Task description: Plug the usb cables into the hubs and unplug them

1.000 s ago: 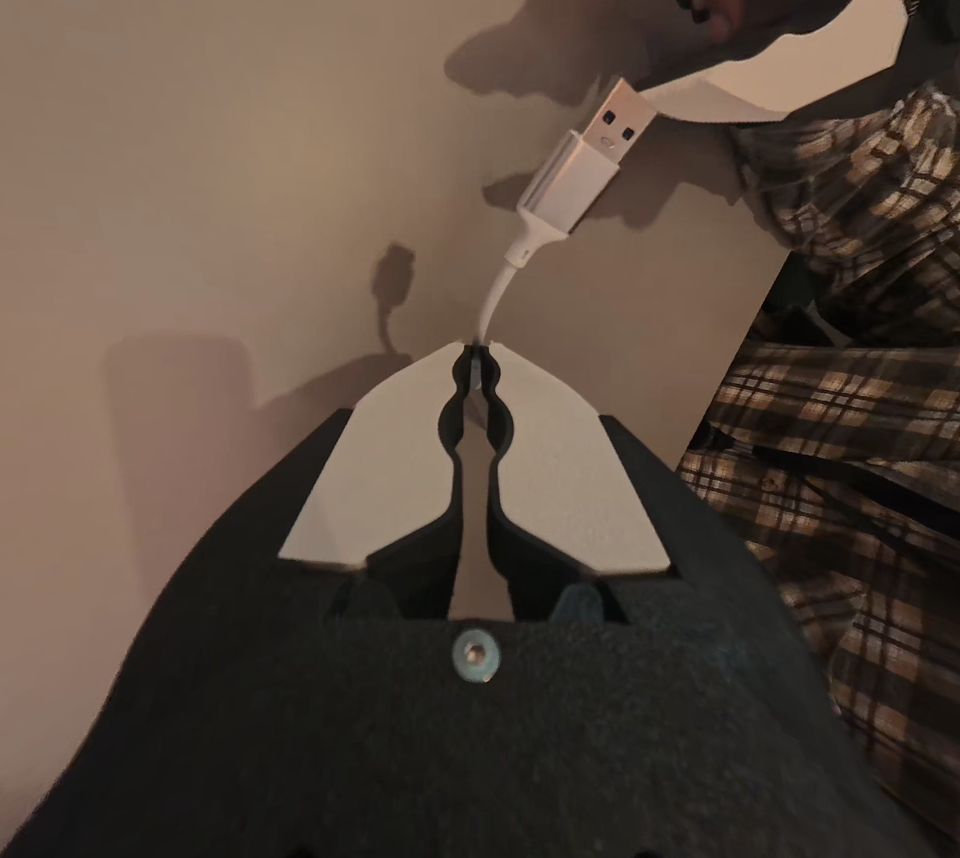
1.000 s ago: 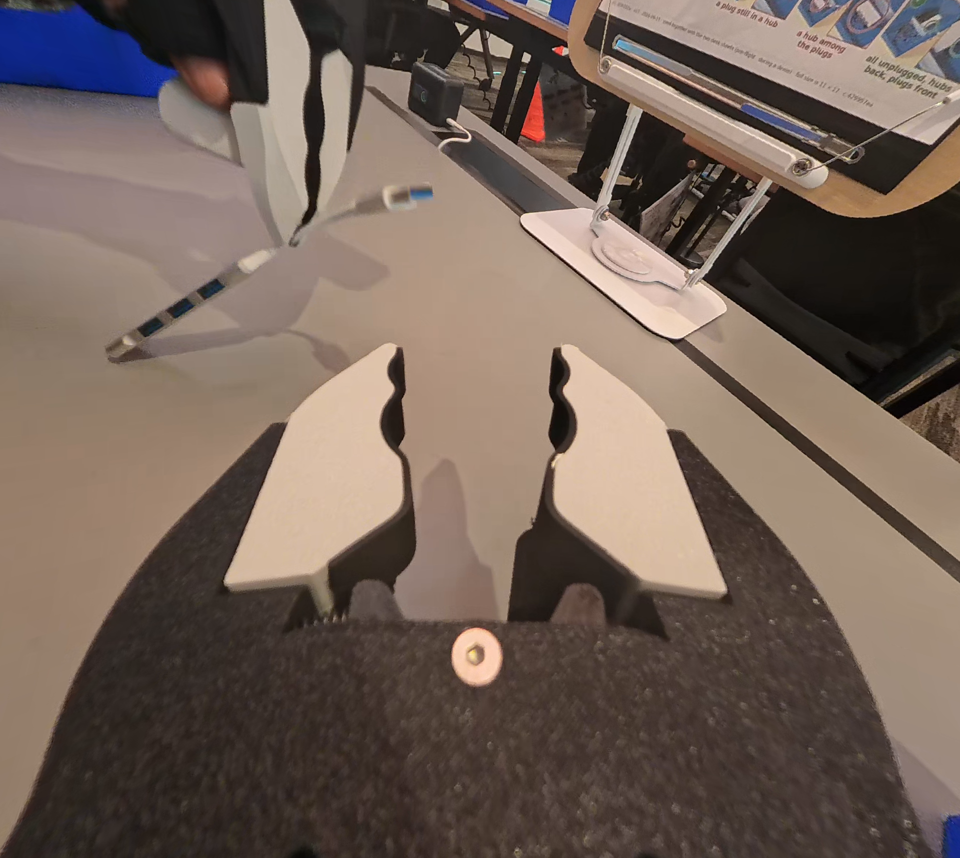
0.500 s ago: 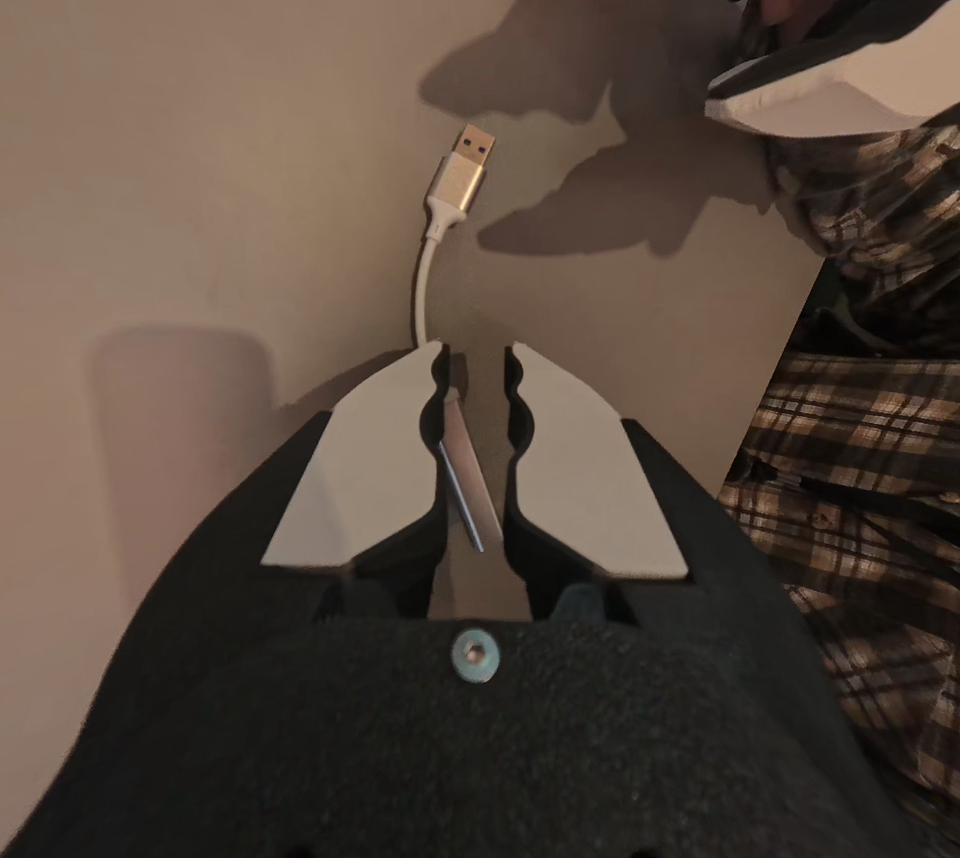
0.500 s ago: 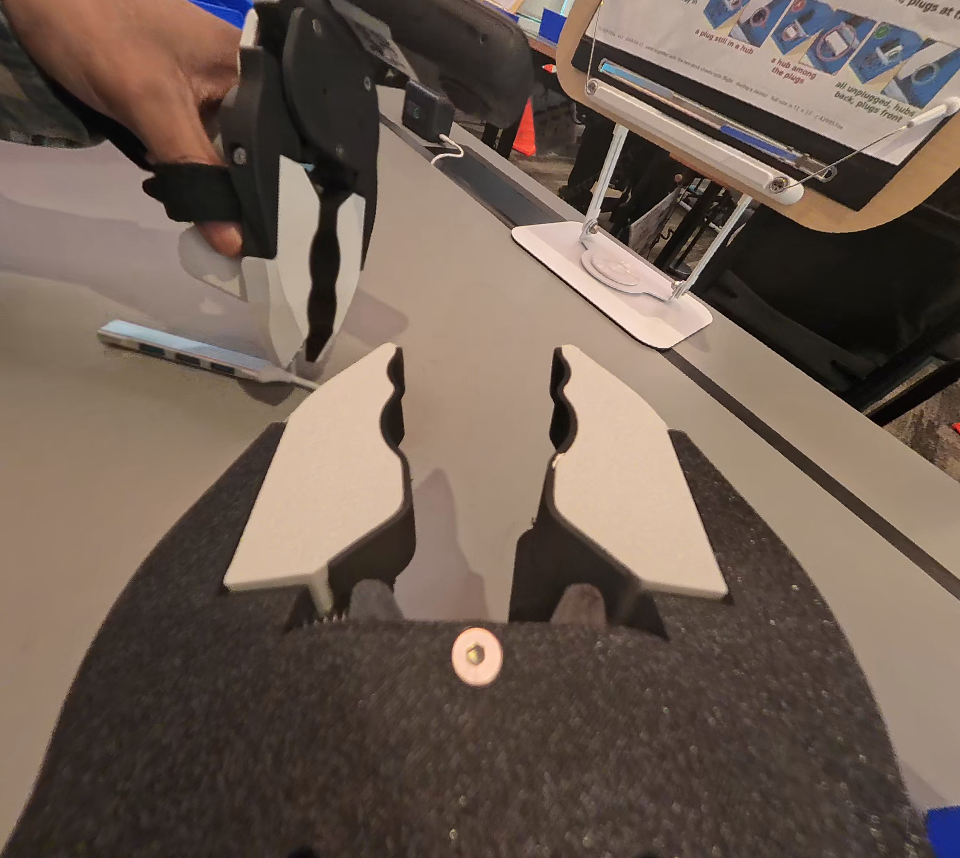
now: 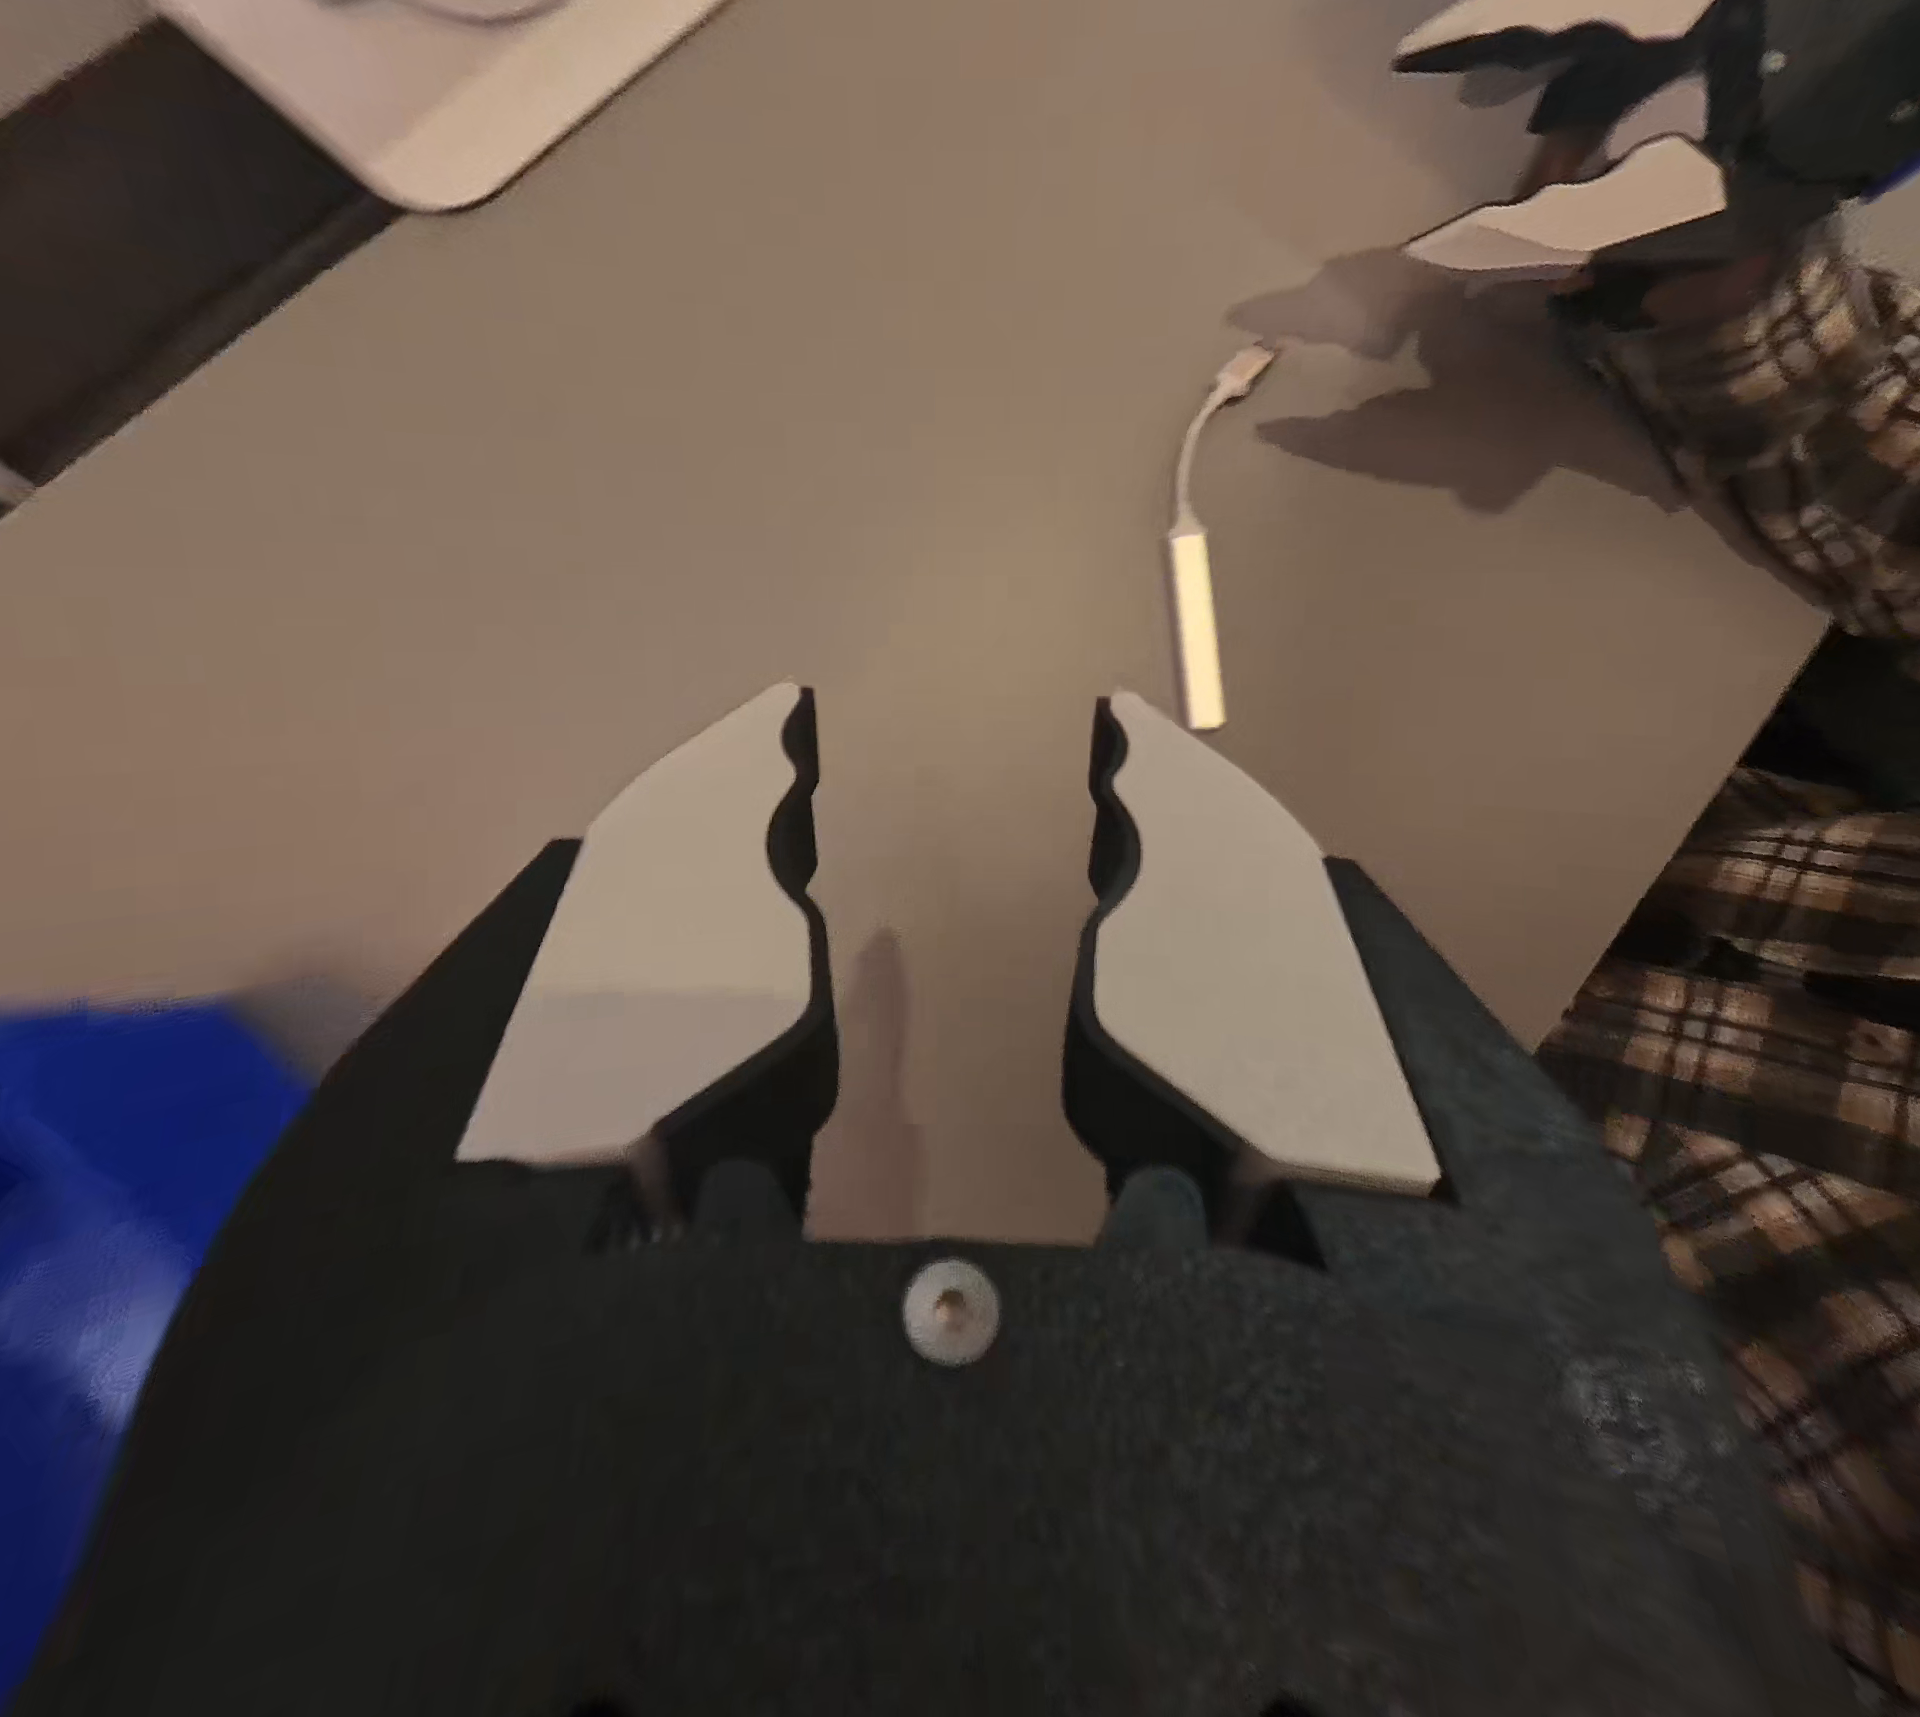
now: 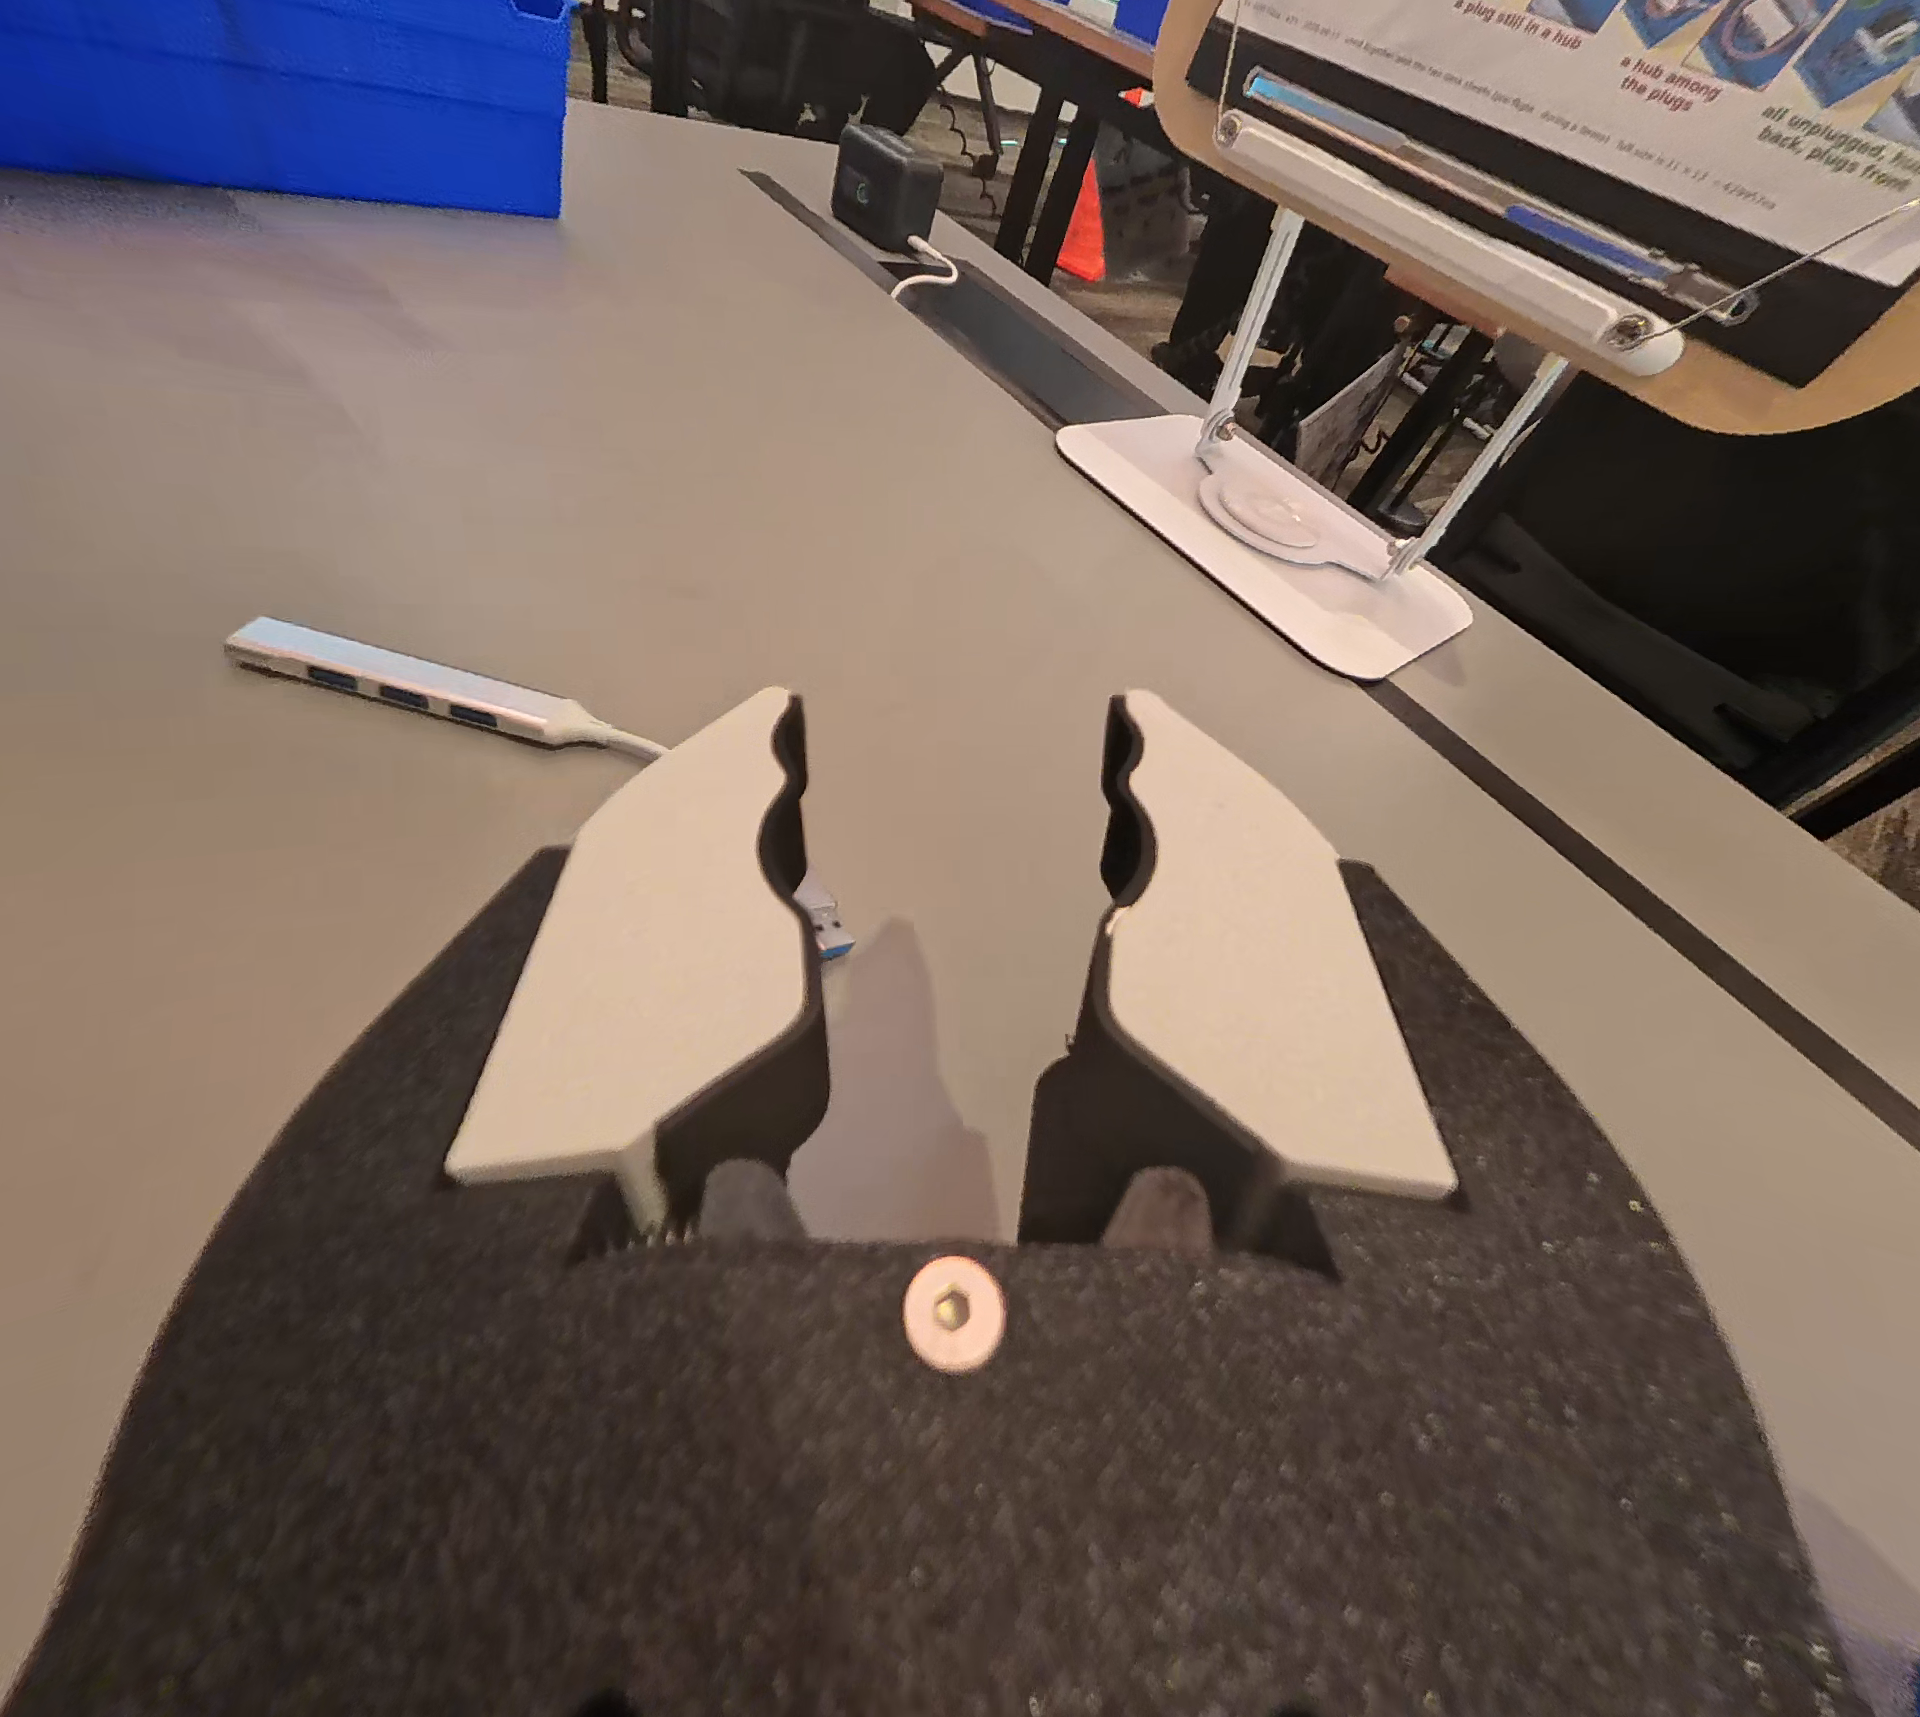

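Observation:
A slim silver USB hub [image 5: 1195, 628] lies flat on the grey table [image 5: 831, 420], its short white cable [image 5: 1195, 441] ending in a USB plug [image 5: 1247, 366]. My left gripper [image 5: 951, 706] is open and empty, raised above the table to the left of the hub. My right gripper [image 6: 951, 711] is open and empty; in the left wrist view it shows at the upper right [image 5: 1403, 150], beyond the plug. In the right wrist view the hub [image 6: 405, 680] lies ahead to the left, and its plug [image 6: 831, 929] peeks out beside my left finger.
A blue bin [image 6: 281, 57] stands at the table's far left. A white stand base [image 6: 1268, 545] carries an instruction board [image 6: 1558, 57] at the right. A small black box [image 6: 883, 187] with a white cord sits by the table's dark slot. A plaid sleeve [image 5: 1766, 441] is at the front edge. Left tips to right tips: about 30 cm. The USB plug [image 5: 1247, 366] is closer to my right gripper, around 9 cm from its tips; the left tips are 30 cm off. The hub [image 6: 405, 680] is closer to my right gripper, around 15 cm from its tips; the left tips are 20 cm off. My left wrist view [image 5: 1205, 621] looks at it from another angle.
My left gripper let go of the hub's cable, opened wide and drew up and back from it. The hub now lies flat on the table. My right gripper stayed open.

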A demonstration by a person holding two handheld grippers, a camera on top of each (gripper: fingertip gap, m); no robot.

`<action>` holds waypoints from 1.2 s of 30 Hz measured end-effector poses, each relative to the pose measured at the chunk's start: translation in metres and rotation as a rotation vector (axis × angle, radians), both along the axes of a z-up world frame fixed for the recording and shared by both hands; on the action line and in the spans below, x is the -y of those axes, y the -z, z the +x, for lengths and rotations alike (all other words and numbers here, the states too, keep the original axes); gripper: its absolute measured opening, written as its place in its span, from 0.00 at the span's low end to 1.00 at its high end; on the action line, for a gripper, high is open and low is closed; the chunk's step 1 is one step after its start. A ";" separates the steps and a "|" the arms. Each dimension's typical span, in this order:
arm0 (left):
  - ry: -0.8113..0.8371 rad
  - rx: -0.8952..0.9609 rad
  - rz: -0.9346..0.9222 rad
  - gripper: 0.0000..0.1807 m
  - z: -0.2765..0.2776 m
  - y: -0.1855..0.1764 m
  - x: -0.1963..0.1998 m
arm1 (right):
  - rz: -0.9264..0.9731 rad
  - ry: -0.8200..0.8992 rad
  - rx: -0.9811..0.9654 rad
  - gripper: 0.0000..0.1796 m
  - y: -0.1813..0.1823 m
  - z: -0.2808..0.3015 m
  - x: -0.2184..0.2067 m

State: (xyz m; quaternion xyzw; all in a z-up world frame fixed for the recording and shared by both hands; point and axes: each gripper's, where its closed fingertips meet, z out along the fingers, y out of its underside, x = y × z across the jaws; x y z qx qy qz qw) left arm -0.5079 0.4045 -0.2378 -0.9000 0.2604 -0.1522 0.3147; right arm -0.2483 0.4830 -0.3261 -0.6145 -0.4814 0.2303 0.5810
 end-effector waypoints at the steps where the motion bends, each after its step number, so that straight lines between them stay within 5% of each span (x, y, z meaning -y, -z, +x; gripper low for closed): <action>1: -0.063 -0.015 0.003 0.27 -0.028 -0.008 0.010 | -0.002 -0.005 0.001 0.30 0.001 -0.001 0.001; 6: -0.360 -0.068 -0.074 0.27 -0.161 -0.015 0.073 | 0.000 -0.030 0.026 0.30 0.005 -0.009 0.007; 12: -0.588 -0.123 -0.269 0.24 -0.255 0.042 0.133 | 0.014 -0.037 0.053 0.30 0.007 -0.014 0.011; 26: -0.886 -0.029 -0.446 0.19 -0.303 0.144 0.117 | -0.009 -0.020 0.044 0.29 0.012 -0.018 0.011; 36: -0.978 -0.031 -0.531 0.17 -0.313 0.175 0.106 | -0.004 -0.038 0.047 0.29 0.011 -0.019 0.014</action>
